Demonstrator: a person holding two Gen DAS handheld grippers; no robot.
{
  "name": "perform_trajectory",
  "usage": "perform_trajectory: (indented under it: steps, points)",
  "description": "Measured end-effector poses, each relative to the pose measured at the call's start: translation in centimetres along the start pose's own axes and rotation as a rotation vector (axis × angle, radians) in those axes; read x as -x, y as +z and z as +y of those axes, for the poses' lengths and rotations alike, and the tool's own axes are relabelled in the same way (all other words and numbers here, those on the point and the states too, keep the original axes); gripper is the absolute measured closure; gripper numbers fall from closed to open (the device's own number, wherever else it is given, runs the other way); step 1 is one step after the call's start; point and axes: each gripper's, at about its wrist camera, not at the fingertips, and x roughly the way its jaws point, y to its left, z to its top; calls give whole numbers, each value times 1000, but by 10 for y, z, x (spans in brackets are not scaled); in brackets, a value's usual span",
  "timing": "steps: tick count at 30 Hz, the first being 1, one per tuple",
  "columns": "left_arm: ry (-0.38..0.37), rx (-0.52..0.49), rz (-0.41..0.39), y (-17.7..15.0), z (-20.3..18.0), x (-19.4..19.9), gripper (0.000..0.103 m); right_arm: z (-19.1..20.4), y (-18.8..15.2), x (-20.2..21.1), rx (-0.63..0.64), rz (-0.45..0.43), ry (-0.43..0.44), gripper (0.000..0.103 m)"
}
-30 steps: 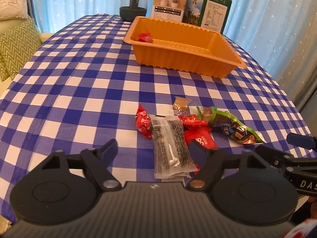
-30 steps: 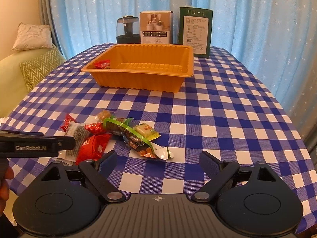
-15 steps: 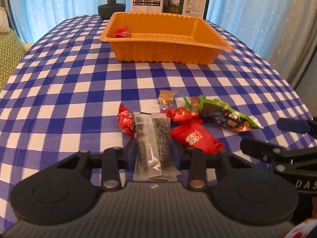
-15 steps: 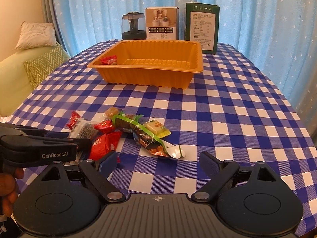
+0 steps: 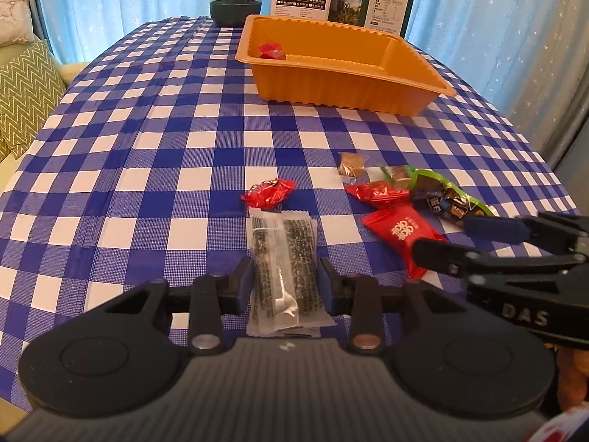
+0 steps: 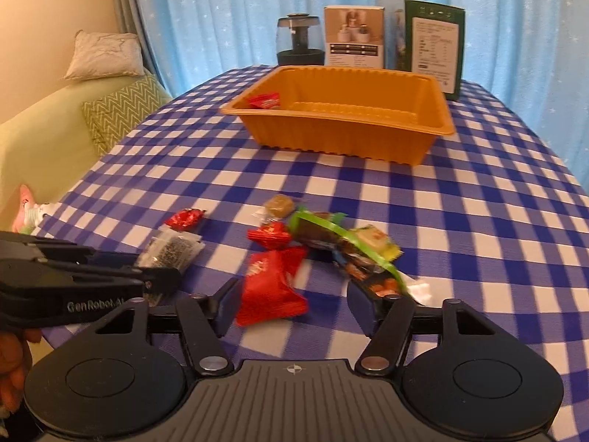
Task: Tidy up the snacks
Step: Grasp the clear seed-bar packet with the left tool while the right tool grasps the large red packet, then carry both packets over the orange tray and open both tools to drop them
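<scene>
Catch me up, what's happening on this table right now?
A person is sorting snacks with a hand-held tool in each hand. The left tool is clamped on a clear packet of dark seaweed-like snack. The right tool has just been closing around a large red packet, which sits between its fingers but does not look gripped on both sides. The orange tray holds only one small red snack; the other snacks lie on the checked cloth.

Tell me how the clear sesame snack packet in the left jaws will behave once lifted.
The clear packet looks light and thin, so it should lift easily. Gripped at its near end, the far end may droop. Its glossy film could slip, though the left gripper squeezes both edges.
</scene>
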Motion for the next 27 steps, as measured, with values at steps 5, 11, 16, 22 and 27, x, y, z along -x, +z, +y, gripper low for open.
perform_trajectory:
  steps: [5,11,16,22,27]
  points:
    - [-3,-2,-3,0,0,1,68,7,4,-17,16,14,-5,53]
    - [11,-21,-14,-1,-6,1,65,12,1,-26,49,30,-19,67]
    - [35,-57,-37,-1,-11,1,65,12,0,-23,55,24,-26,75]
    - [60,-93,-55,-2,-13,-1,65,4,-1,-17,20,31,-23,75]
    - [80,-122,-42,-5,-18,-3,68,2,-2,-11,-7,40,-2,76]
